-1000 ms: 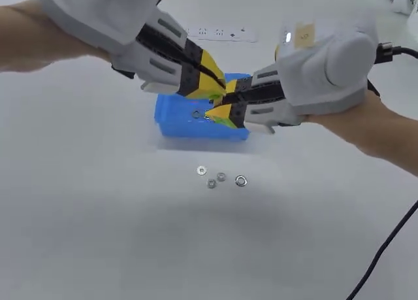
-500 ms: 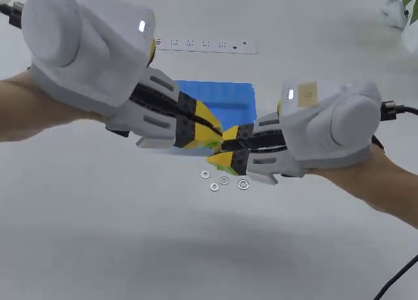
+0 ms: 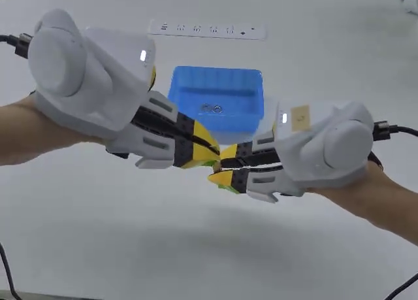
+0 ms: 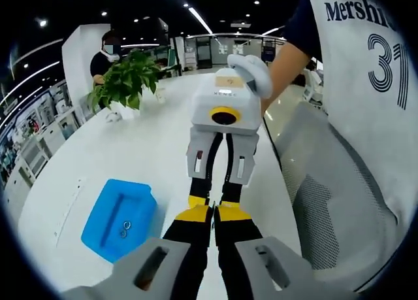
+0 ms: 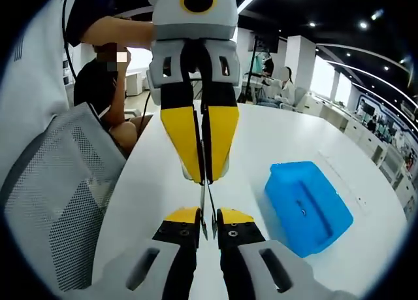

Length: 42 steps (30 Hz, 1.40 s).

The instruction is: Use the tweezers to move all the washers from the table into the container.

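Nearest, just above the bench (image 3: 130,241): holding the tweezers (image 5: 206,199) by the joined end in the left gripper (image 3: 210,153), clenched flat on the metal. Meeting it nose to nose with the right gripper (image 3: 221,172), drawn in close on either side of the two prongs; cannot tell whether pinching them or merely flanking them. Carrying nothing visible between the prongs, though too fine to be sure. Just beyond the gripper noses, within easy reach: the blue container (image 3: 245,94), upright and open-topped, with two washers (image 3: 212,108) side by side on its floor. Farther off, toward the far side of the bench, a white power strip (image 3: 206,29). Probably between one delivery and the next pick-up, with part of the job done. Cannot tell where any remaining washers lie; perhaps hidden under the grippers. Next, judging from this: lower the prong tips to a washer lying flat, set one prong on each side of its rim or one through its hole, squeeze gently with the right gripper without letting the thin ring skate away, lift, carry over the blue wall, relax the squeeze.
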Each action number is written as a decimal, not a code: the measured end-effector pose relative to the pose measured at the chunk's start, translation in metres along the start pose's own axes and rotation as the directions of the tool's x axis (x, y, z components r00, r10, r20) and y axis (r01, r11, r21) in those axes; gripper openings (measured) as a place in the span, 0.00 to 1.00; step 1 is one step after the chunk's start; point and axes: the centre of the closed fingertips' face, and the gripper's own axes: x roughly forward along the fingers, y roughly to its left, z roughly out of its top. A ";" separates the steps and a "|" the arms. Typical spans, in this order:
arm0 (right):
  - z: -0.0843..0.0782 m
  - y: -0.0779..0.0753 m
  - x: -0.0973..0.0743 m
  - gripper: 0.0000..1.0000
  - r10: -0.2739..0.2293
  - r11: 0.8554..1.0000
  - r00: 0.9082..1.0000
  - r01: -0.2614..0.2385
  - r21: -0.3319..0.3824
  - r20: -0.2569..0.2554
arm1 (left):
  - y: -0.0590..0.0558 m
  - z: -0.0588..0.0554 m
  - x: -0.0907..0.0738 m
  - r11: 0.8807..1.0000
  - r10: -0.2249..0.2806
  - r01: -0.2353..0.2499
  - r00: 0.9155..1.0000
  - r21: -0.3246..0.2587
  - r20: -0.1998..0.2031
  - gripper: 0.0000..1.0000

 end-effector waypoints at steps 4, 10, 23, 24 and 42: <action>-0.004 -0.007 0.003 0.12 -0.007 1.000 1.000 0.007 0.015 0.000 | 0.008 -0.004 0.004 1.000 0.003 -0.003 1.000 -0.006 -0.005 0.06; -0.008 -0.017 0.007 0.12 -0.021 1.000 1.000 0.021 0.018 -0.004 | 0.021 -0.008 0.008 1.000 -0.003 0.003 1.000 -0.029 -0.002 0.06; -0.016 -0.022 0.013 0.12 -0.021 0.999 1.000 0.021 0.033 -0.010 | 0.026 -0.016 0.016 1.000 -0.017 0.017 1.000 -0.020 -0.014 0.06; -0.017 -0.022 0.014 0.12 -0.021 0.999 1.000 0.022 0.034 -0.009 | 0.027 -0.016 0.016 1.000 -0.017 0.017 1.000 -0.018 -0.015 0.06; -0.021 -0.022 0.016 0.11 -0.019 0.999 1.000 0.019 0.041 -0.008 | 0.029 -0.017 0.021 0.999 -0.024 0.024 1.000 -0.026 -0.015 0.06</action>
